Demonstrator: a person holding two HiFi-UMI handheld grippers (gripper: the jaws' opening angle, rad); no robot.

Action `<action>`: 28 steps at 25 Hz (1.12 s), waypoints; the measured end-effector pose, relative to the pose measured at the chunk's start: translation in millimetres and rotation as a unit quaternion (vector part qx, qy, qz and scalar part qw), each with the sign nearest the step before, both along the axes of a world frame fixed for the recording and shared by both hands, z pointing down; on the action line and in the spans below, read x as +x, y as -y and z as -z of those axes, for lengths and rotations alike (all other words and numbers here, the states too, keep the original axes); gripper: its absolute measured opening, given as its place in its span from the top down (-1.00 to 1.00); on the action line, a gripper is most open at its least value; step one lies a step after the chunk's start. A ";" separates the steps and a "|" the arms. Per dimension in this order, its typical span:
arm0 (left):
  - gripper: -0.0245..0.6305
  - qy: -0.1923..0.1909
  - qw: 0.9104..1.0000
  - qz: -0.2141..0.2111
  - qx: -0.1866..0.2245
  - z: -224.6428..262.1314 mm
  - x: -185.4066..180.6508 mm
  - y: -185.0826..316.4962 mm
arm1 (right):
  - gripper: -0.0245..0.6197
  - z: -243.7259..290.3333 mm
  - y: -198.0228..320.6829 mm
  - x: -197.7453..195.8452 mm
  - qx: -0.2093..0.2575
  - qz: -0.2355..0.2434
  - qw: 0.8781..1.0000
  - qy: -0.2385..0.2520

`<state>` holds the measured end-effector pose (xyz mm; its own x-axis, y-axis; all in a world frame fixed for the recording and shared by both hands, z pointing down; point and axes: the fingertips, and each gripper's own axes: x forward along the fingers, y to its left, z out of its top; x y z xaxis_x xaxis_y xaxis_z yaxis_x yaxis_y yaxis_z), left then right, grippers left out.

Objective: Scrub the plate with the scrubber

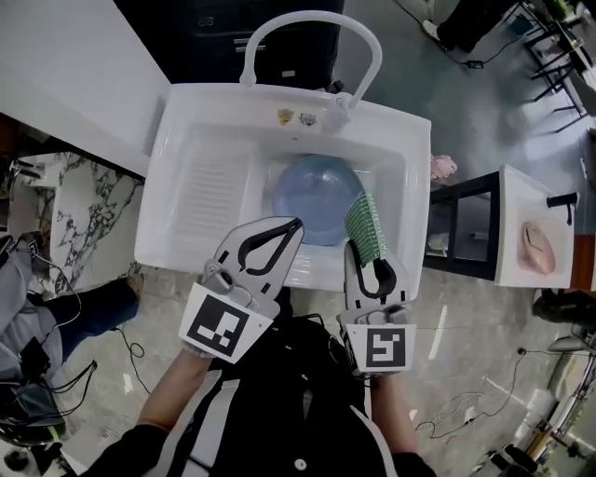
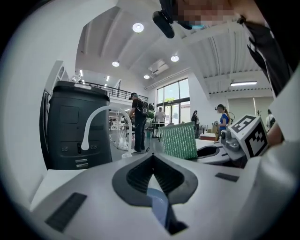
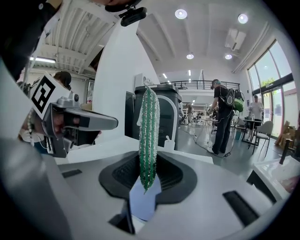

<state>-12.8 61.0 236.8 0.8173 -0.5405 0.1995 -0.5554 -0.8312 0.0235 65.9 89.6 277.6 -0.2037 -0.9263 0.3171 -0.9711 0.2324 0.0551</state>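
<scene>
**A:** Where is the plate?

**B:** The blue plate (image 1: 312, 197) lies flat in the deep basin of the white sink (image 1: 177, 130), in the sink's right half. It sits below the arched white faucet (image 1: 312, 19) that rises from the sink's back rim. A ribbed drainboard (image 1: 212, 191) fills the sink's left half.

**A:** And the scrubber?

**B:** We hold the green scrubber (image 1: 365, 226) in our right gripper (image 1: 366, 253). Its fingers (image 3: 173, 176) are clamped on the scrubber's lower end. The scrubber stands on edge between them, with its bristly faces turned sideways. From above it hangs over the sink's front right part, at the plate's right edge. We cannot tell whether it touches the plate.

**A:** What about our left gripper?

**B:** Our left gripper (image 1: 296, 224) reaches in over the sink's front rim. From above, its tips lie at the plate's near left edge. Its fingers (image 2: 136, 176) are pressed together at the tips with nothing between them. Only the blue of the plate shows through the slot behind the tips.

**A:** How do the two grippers sit relative to each other?

**B:** They are side by side at the sink's front and apart from each other. Ours on the left is nearer the sink's middle, and the other is toward the sink's right wall. Each carries its marker cube (image 1: 223, 326) at the end away from the sink.
</scene>
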 end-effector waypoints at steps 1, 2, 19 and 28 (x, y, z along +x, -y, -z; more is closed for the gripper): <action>0.93 0.000 1.000 0.000 -0.007 -3.1 -0.7 7.4 | 0.64 -2.6 6.4 1.3 -0.005 -0.005 1.000 -0.001; 0.93 0.001 1.000 -0.001 -0.012 -5.9 -1.0 14.7 | 0.64 -5.1 12.7 2.3 -0.012 -0.010 1.000 -0.001; 0.93 0.010 0.997 -0.035 -0.068 -51.2 -0.1 69.6 | 0.64 -35.5 58.4 0.1 -0.054 -0.033 0.998 -0.006; 0.93 0.025 0.995 -0.031 -0.095 -74.1 -2.3 74.3 | 0.64 -55.4 60.5 6.4 -0.090 -0.042 0.995 -0.004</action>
